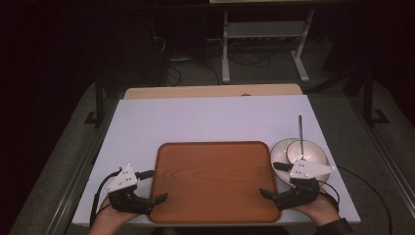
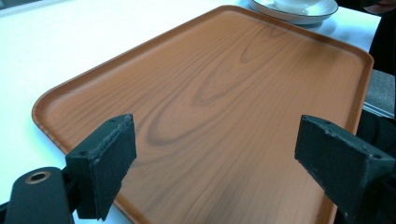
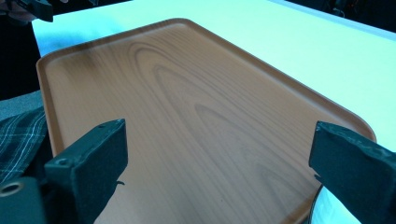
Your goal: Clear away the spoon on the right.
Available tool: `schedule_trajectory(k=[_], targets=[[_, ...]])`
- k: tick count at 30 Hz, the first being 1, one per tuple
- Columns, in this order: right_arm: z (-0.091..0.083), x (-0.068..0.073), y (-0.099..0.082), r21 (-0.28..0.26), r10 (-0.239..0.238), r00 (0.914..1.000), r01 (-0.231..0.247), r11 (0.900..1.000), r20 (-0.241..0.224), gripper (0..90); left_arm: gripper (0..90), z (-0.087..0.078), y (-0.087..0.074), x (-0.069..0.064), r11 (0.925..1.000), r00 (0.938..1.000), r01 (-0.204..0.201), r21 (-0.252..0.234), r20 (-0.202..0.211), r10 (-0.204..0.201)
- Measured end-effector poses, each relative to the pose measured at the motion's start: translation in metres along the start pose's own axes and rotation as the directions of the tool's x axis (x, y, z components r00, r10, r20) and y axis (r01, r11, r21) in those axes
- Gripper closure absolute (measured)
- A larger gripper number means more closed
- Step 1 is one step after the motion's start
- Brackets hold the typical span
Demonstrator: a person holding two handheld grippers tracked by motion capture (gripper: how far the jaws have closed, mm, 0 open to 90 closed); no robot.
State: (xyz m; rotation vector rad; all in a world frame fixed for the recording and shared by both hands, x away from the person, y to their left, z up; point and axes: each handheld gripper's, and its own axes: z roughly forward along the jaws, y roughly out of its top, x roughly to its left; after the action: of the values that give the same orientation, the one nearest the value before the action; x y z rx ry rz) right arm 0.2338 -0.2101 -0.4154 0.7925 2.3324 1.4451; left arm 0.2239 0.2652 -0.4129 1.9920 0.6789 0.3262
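Observation:
A brown wood-grain tray (image 1: 213, 181) lies empty on the white table top, close to the near edge. My left gripper (image 1: 155, 186) is at the tray's near left corner, pointing right across it. In the left gripper view the left gripper (image 2: 215, 163) is open, and the tray (image 2: 224, 93) spreads out beyond its jaws. My right gripper (image 1: 272, 179) is at the near right corner, pointing left. In the right gripper view the right gripper (image 3: 219, 172) is open too, with the tray (image 3: 187, 107) ahead of it. No pad presses on anything.
A white plate holding a bowl (image 1: 299, 152) sits just right of the tray, with a thin utensil handle (image 1: 300, 134) rising from it. The plate (image 2: 299, 9) also lies beyond the tray's far corner. Bare white table (image 1: 205, 120) stretches behind the tray. Plaid cloth (image 3: 18, 135) shows beside the tray.

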Motion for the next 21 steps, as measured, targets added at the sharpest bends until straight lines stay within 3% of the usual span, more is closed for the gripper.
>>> schedule_trajectory(k=[21], targets=[[-0.0037, -0.0076, 0.0098, -0.031, 0.003, 0.9994, -0.002, 0.9995, 0.034, 5.1, 12.3, -0.0087, -0.0006, 0.0056, 0.9979, 0.9993, 0.037, -0.054, -0.009, -0.038]])
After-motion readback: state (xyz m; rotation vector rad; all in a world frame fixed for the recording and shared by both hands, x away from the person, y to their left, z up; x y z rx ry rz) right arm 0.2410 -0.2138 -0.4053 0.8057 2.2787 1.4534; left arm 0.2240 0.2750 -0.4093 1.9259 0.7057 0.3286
